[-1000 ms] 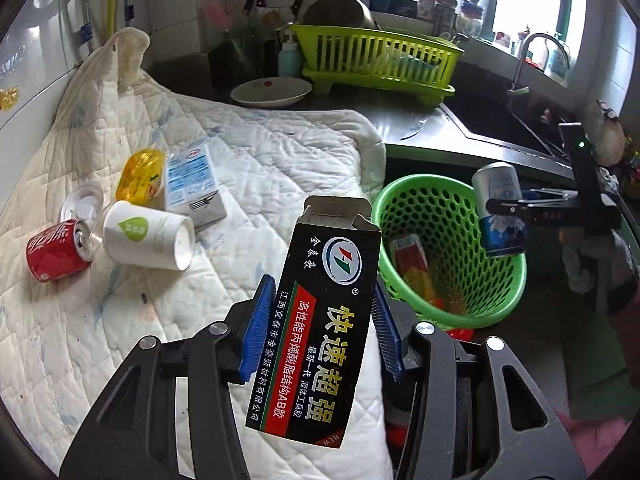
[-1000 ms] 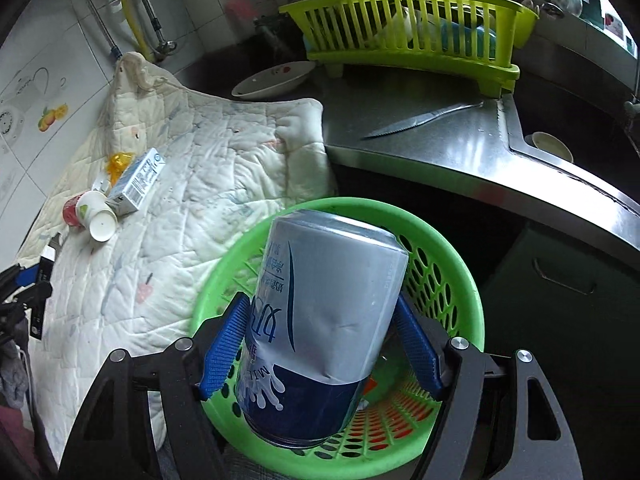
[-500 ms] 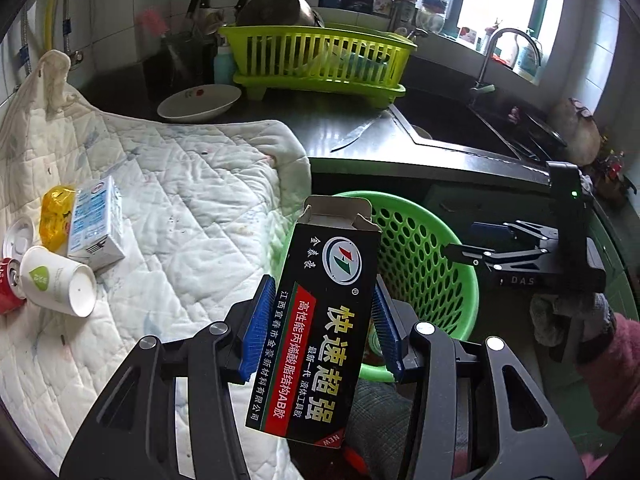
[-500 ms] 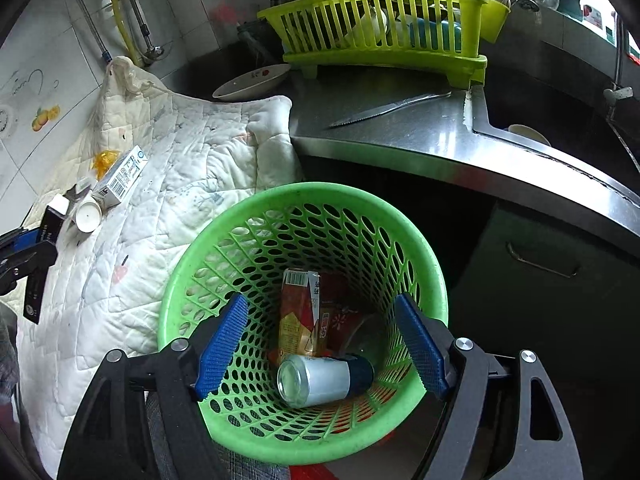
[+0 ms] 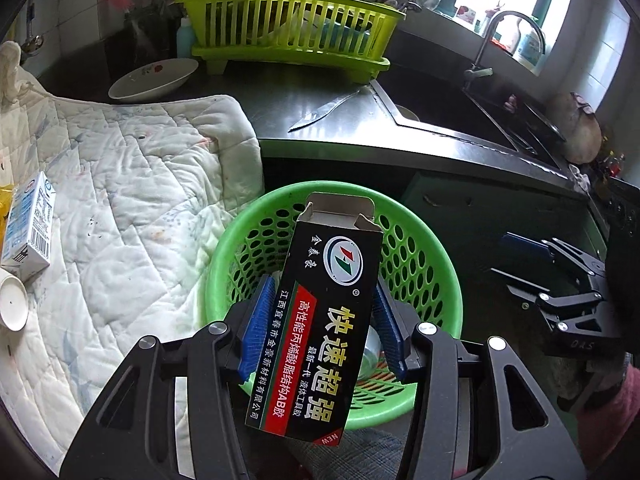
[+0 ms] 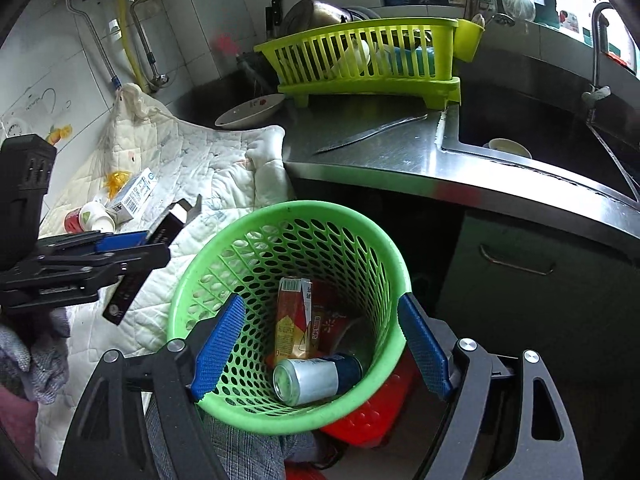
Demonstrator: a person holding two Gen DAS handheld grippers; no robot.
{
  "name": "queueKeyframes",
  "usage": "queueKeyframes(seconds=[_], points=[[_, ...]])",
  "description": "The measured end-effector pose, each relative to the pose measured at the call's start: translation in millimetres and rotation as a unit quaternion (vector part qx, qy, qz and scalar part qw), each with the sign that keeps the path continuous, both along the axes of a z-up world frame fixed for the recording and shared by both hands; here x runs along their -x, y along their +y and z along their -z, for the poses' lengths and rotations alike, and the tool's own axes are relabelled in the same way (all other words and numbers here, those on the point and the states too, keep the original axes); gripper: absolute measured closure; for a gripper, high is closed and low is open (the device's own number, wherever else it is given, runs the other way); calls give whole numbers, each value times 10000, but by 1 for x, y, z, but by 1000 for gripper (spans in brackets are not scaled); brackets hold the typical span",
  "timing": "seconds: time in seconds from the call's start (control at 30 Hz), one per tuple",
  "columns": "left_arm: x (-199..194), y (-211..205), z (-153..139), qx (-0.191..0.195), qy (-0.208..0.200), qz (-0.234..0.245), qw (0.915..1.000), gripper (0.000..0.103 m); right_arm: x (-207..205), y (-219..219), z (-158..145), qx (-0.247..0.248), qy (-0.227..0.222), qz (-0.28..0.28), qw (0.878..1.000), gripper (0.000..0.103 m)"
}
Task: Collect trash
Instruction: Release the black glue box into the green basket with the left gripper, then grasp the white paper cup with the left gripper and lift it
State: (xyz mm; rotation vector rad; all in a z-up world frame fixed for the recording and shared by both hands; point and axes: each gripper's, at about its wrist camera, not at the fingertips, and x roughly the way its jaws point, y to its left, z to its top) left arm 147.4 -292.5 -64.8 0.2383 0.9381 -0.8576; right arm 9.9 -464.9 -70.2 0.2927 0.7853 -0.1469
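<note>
Black box (image 5: pixel 320 312), clamped in your left tongs (image 5: pixel 324 322), hides most of the green basket (image 5: pixel 436 256); your right tongs (image 6: pixel 320 350) gape empty above a can (image 6: pixel 316 376).

Basket (image 6: pixel 384 248): green perforated plastic, smooth, slight sheen. Can (image 6: pixel 316 376) inside: bare metal, shiny. Box (image 5: pixel 320 312): glossy printed card, raw grey inside flap. Quilt (image 5: pixel 128 184): stitched cloth, matt, stained. Surface (image 6: pixel 400 152): brushed steel, reflective. Rack (image 6: pixel 360 60): lime plastic. Finger pads (image 6: pixel 218 348): blue, ribbed.
</note>
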Motion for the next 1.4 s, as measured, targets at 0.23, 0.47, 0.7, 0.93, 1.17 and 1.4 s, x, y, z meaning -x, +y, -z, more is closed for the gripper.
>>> queueKeyframes(seconds=[0.23,0.47,0.7,0.93,1.17,1.4], points=[[-6,1,6,77,145,-179,9997,33,5,-7,1,-112,-31,18,9999,27],[-5,26,-3,146,26,-386,9991,33,-1,2,0,-141,-24,-86,9999,27],[-4,66,-17,231,-167,-727,9969,33,-13,20,-8,-88,-77,-301,9995,27],[-16,115,-25,261,-251,-1298,9909,33,-36,46,-18,-68,-78,-623,9980,26],[-46,174,-30,249,-166,-2229,9744,30,-69,80,-23,-104,-70,-1032,9946,25],[-98,232,-23,532,386,-3409,9378,26,-94,108,-23,-199,-58,-1356,9905,25]])
